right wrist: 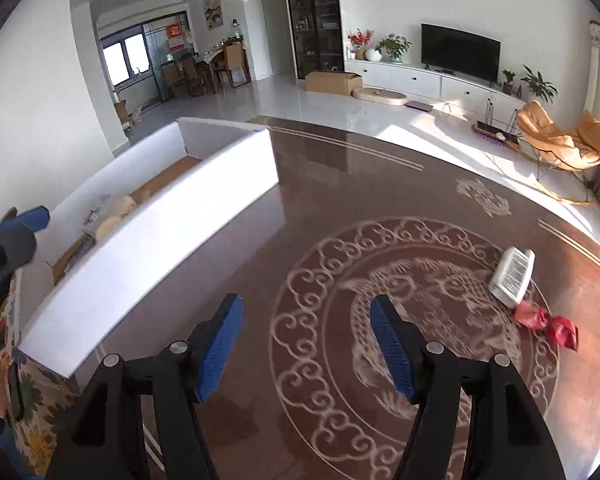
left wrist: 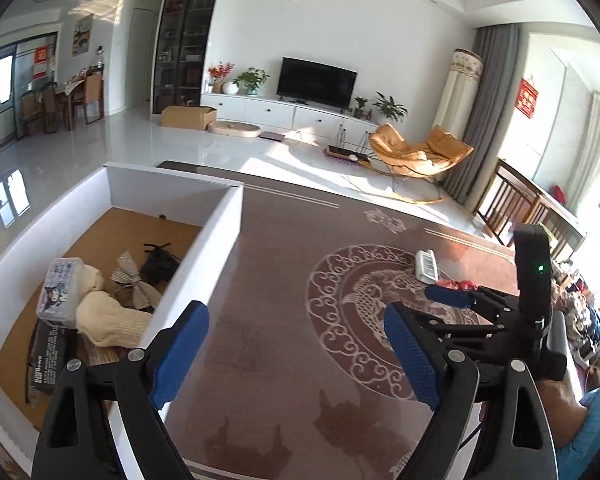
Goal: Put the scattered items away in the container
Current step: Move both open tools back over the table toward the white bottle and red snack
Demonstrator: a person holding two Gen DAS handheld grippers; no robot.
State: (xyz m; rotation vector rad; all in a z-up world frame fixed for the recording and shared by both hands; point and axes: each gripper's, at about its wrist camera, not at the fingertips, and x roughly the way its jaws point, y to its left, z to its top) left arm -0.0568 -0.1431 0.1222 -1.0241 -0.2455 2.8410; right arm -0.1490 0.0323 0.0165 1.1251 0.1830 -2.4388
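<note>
The left claw (left wrist: 296,352) stands wide open with nothing between its blue pads, hanging over the brown patterned surface (left wrist: 284,264) just beside the white box (left wrist: 216,240). The right claw (right wrist: 306,350) is open too – about half spread, empty – over the carved ring pattern. In the box lie cream socks (left wrist: 108,320), a printed case (left wrist: 60,292), a bow (left wrist: 134,280) and a black tangle (left wrist: 160,264). On the surface, well apart from the box, a white packet (right wrist: 512,278) sits just beside a red wrapper (right wrist: 548,326).
</note>
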